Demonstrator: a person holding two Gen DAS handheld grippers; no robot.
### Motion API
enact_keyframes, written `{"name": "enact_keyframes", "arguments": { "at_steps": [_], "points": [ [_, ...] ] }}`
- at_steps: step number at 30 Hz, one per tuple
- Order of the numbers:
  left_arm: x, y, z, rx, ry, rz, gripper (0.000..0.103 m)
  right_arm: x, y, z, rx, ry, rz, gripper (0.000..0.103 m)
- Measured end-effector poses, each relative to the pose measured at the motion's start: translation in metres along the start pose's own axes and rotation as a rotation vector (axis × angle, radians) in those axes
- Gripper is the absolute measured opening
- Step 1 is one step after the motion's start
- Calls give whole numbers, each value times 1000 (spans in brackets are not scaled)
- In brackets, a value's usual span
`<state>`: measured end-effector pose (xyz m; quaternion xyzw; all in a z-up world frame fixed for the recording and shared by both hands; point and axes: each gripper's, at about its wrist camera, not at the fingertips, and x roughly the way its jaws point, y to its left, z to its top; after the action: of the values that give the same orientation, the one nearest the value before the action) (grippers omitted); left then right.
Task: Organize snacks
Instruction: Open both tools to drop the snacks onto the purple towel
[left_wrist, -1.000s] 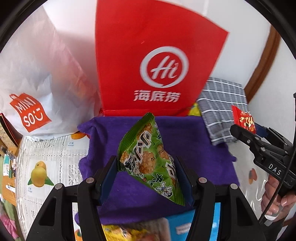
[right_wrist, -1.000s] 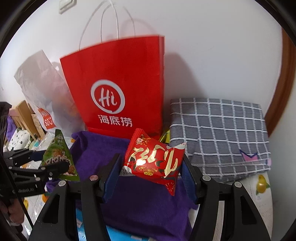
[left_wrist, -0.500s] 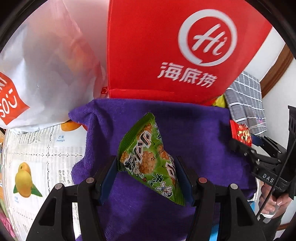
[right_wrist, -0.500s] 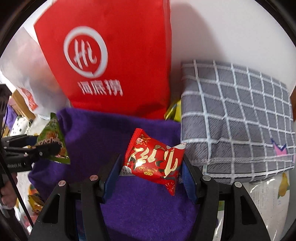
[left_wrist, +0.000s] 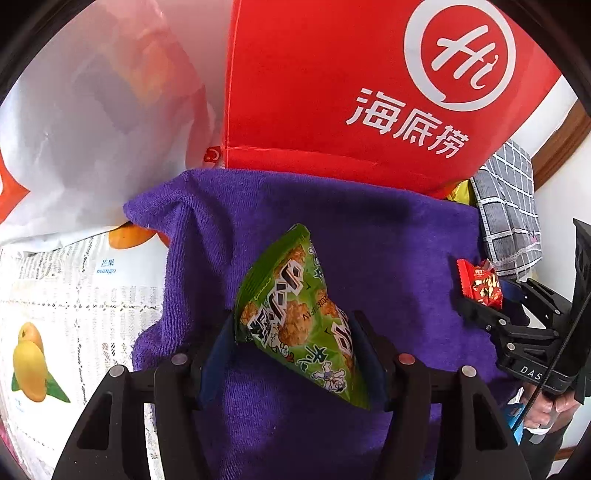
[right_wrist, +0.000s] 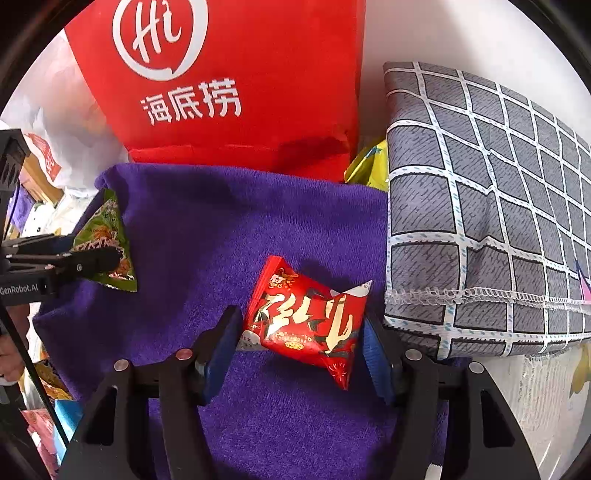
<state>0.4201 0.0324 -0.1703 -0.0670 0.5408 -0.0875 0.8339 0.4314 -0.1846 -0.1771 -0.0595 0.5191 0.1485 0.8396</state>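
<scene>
My left gripper is shut on a green triangular snack packet and holds it just above the purple towel. My right gripper is shut on a red snack packet low over the right part of the same towel. The left gripper with the green packet shows at the left of the right wrist view. The right gripper with the red packet shows at the right of the left wrist view.
A red paper bag stands against the wall behind the towel. A white plastic bag is at the left. A grey checked cloth lies at the right, with a yellow packet beside it. Fruit-print tablecloth lies at the left.
Both grippers have moved forward and down towards the purple towel, each still holding its packet. The red bag and the towel look larger and nearer.
</scene>
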Motion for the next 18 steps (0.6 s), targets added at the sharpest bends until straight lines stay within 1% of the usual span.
{"name": "enact_keyframes", "arguments": {
  "at_steps": [1,3,4,5,7,8,11,13,16,18],
  "points": [
    [0,0,0,2,1,-4,61,1,1,0,-2,-1,0,63],
    [2,-1,1,5,4,-11,62,3,2,0,-1,3,2,66],
    [3,0,2,7,6,-12,66,6,2,1,0,12,2,67],
    [4,-1,3,10,11,-11,68,7,3,1,-1,16,3,68],
    [2,-5,3,24,7,-3,80,6,5,0,-5,15,0,73],
    [0,-7,3,29,2,-3,82,6,6,-1,-3,13,0,78],
    [-9,-16,1,48,-11,47,89,-1,13,-3,10,-2,19,85],
    [-16,-19,-1,60,-25,102,90,-10,17,-3,-2,-22,14,88],
    [-32,-16,-7,41,-37,99,90,-30,23,-2,-23,-65,-18,89],
    [-47,-15,-12,32,-59,118,90,-46,25,-3,-18,-102,-21,89]
  ]
}}
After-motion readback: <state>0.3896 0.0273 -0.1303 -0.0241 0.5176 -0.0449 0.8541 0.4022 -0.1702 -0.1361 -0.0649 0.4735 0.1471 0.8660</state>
